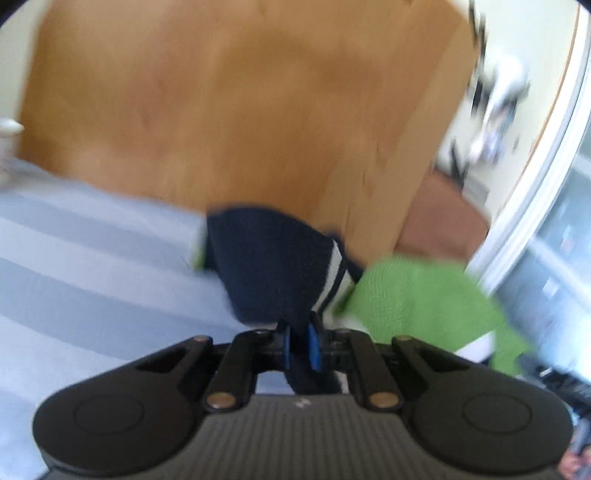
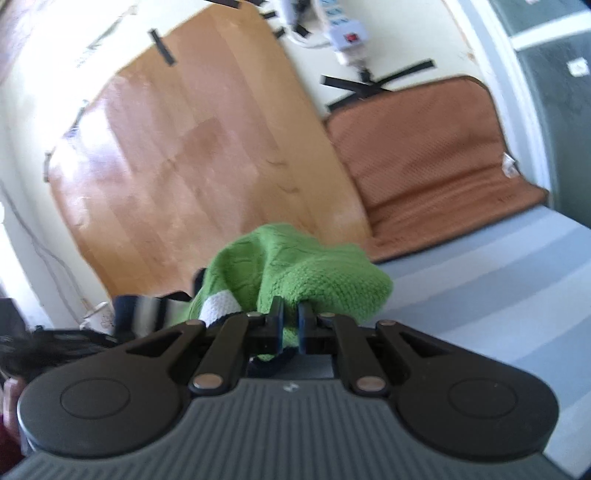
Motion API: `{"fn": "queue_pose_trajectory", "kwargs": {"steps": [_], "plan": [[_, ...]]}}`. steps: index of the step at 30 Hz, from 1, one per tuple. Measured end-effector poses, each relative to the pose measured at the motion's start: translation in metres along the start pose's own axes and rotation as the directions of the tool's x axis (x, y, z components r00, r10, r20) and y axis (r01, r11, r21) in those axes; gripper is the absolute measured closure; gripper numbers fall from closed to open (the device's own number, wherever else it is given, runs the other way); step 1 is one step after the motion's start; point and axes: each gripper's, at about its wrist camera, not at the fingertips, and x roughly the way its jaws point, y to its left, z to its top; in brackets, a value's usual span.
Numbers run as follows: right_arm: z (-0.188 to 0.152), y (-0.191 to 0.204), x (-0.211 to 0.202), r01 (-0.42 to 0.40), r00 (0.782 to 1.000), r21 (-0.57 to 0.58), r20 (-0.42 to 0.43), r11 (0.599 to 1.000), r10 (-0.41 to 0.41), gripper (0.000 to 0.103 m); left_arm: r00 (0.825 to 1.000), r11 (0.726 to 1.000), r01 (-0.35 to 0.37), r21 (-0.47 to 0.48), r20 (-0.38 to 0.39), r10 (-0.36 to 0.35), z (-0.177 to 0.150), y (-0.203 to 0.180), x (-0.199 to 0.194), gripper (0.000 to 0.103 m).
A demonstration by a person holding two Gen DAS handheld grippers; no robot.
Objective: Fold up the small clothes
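A small knitted garment in navy, white and green is stretched between both grippers above a grey striped sheet [image 1: 74, 258]. In the left wrist view its navy part [image 1: 266, 258] runs into my left gripper [image 1: 299, 345], whose blue pads are shut on it; the green part [image 1: 424, 299] trails off to the right. In the right wrist view my right gripper [image 2: 290, 326] is shut on the bunched green knit [image 2: 303, 269], with a white and navy striped band [image 2: 147, 308] hanging to the left.
A wooden board [image 2: 192, 155] taped to the cream floor lies beyond the sheet [image 2: 498, 280], with a brown cushion mat [image 2: 436, 162] beside it. A white power strip [image 2: 343, 33] and cables lie at the far edge. A window frame [image 1: 535, 184] is at right.
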Motion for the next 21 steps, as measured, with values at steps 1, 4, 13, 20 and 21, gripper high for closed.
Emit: {"fn": "queue_pose_trajectory", "kwargs": {"steps": [1, 4, 13, 20, 21], "plan": [[0.000, 0.002, -0.001, -0.034, 0.999, -0.004, 0.002, 0.999, 0.034, 0.093, 1.000, 1.000, 0.016, -0.025, 0.027, -0.016, 0.002, 0.008, -0.023, 0.094], [-0.008, 0.020, -0.004, -0.167, 0.985, -0.056, -0.046, 0.984, 0.164, 0.093, 0.998, 0.999, -0.023, -0.046, 0.060, 0.026, -0.012, 0.023, -0.090, 0.094], [-0.042, 0.035, -0.007, -0.321, 0.909, -0.190, -0.336, 0.928, 0.245, 0.068, 0.985, 0.989, -0.120, 0.085, -0.113, 0.129, -0.080, 0.017, -0.138, 0.079], [0.004, -0.015, -0.026, -0.217, 0.968, -0.075, -0.148, 0.973, 0.204, 0.056, 0.994, 0.967, -0.109, 0.231, 0.032, 0.105, -0.032, -0.006, -0.096, 0.049], [0.006, -0.019, -0.021, -0.202, 0.971, -0.072, -0.147, 0.977, 0.190, 0.054, 0.994, 0.964, -0.108, 0.243, 0.016, 0.108, -0.029, -0.005, -0.081, 0.048]]}}
